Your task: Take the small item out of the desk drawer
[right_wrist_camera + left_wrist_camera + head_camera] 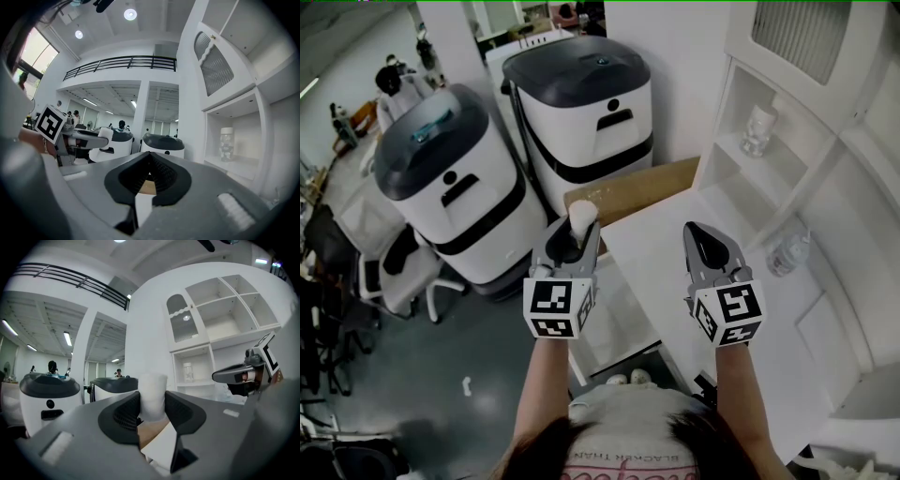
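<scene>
The left gripper [573, 234] clamps a small white cylinder [152, 395], perhaps a roll, in its jaws, up above the white table [667, 267]. The right gripper [705, 236] hangs beside it, jaws clenched on nothing.

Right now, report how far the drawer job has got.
Done: the small white item is out, held above the drawer. In hand: the left gripper clamps it; the right gripper is shut, empty. Left: setting it down; the drawer looks open.

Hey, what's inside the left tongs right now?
A small white cylinder is clamped in the left tongs. Its top pokes out above them. In the head view the tongs cover its lower part.
</scene>
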{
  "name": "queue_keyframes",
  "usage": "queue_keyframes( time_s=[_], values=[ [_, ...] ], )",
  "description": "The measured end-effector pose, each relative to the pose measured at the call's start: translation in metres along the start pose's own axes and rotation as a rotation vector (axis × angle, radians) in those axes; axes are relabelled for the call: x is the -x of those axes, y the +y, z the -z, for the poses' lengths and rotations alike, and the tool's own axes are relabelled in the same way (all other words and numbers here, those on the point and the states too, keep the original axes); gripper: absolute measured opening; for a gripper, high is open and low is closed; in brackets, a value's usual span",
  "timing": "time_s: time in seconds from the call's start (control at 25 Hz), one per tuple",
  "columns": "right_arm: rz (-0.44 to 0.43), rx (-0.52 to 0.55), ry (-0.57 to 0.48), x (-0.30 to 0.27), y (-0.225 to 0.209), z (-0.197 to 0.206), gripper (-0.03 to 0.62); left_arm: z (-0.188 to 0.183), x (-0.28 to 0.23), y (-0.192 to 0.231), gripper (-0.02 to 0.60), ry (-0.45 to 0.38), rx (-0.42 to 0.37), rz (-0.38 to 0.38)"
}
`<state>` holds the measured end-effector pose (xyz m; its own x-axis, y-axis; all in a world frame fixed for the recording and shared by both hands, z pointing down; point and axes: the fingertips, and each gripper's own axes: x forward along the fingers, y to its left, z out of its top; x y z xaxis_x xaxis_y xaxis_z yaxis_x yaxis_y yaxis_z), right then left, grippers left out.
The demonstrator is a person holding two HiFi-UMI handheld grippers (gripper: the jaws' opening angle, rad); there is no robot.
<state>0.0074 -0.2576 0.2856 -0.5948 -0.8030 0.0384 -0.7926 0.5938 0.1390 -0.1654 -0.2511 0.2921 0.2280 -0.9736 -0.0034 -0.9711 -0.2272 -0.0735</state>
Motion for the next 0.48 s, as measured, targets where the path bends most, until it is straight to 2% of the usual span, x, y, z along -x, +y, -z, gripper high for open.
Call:
queue_keyframes(
  time_s=[0.2,0.48],
  values=[
    [0.015,-0.001,-0.034,0.006,-0.006,-0.011,0.002,-0.028,0.008,0.002,0.181,-0.094,-0.036,-0.001],
    [0.042,0.004,-0.098,0.017,-0.014,-0.027,0.002,-0.049,0.019,0.003,0.181,-0.17,-0.069,-0.013]
  ],
)
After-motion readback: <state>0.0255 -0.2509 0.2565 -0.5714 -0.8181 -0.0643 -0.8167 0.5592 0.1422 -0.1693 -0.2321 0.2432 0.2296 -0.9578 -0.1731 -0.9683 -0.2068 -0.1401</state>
